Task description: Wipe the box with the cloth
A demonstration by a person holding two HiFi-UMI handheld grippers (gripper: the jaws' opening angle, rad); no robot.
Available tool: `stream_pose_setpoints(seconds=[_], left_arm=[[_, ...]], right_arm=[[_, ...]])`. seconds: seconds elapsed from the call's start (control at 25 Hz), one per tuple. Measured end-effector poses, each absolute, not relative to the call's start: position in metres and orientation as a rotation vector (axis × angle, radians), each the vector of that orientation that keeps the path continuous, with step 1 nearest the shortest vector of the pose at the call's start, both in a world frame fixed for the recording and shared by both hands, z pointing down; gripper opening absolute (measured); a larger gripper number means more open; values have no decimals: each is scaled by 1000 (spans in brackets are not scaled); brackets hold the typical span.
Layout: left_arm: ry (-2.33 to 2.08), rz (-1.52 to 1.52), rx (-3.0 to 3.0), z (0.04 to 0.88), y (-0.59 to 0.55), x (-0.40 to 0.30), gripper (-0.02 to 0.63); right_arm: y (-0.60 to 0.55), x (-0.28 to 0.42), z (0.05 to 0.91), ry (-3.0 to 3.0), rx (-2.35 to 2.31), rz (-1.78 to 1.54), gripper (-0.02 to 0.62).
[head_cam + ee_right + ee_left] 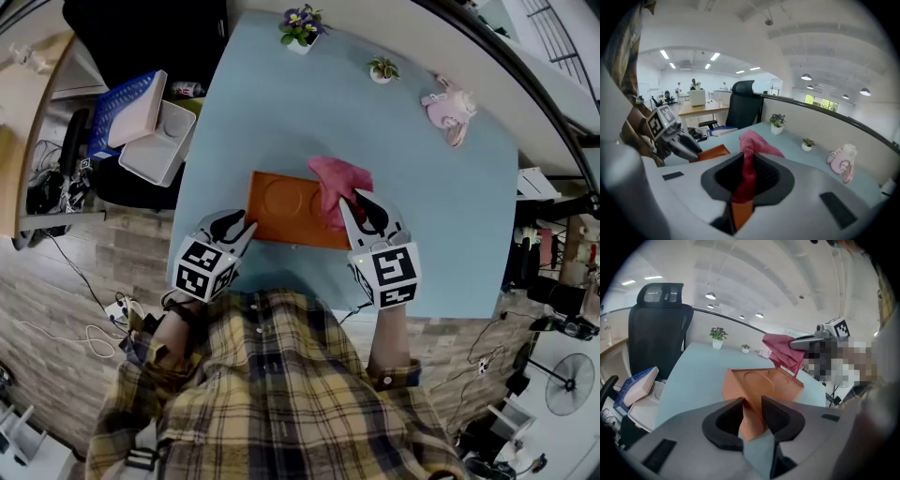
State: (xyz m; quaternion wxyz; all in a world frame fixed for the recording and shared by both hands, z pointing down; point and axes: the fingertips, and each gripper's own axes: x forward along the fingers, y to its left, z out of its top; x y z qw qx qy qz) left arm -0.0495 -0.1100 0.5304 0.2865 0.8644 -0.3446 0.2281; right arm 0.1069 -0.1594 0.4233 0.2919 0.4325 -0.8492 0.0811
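Box [286,208] end behind pink cloth [336,183]

Plaid shirt [281,394] (yellow, brown, navy)

The pale blue table [450,187] carries 4 things. An orange box [281,202] with round recesses in its top sits near the edge closest to the person. Along the far edge stand 2 small white pots, a purple flower pot [301,28] and a green plant pot [382,69], and a pink plush toy [450,108] lies toward the far right corner, well apart from the box.
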Motion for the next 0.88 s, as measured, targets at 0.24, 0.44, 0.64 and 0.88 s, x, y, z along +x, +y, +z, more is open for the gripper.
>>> stream_pose_setpoints(seconds=[0.24,0.44,0.64,0.88], left_arm=[[-919,614,2317,530,-109,-49,120],[-919,610,2318,530,-110,-47,120],[-916,606,2320,531,-110,-48,120],[-913,604,2317,531,-110,-50,121]], right_arm=[[-153,25,418,-2504,966,282,60],[-147,-24,450,-2559,800,412,60],[-145,-47,485,-2493,694,403,59],[-141,-55,514,-2422,599,427,58]])
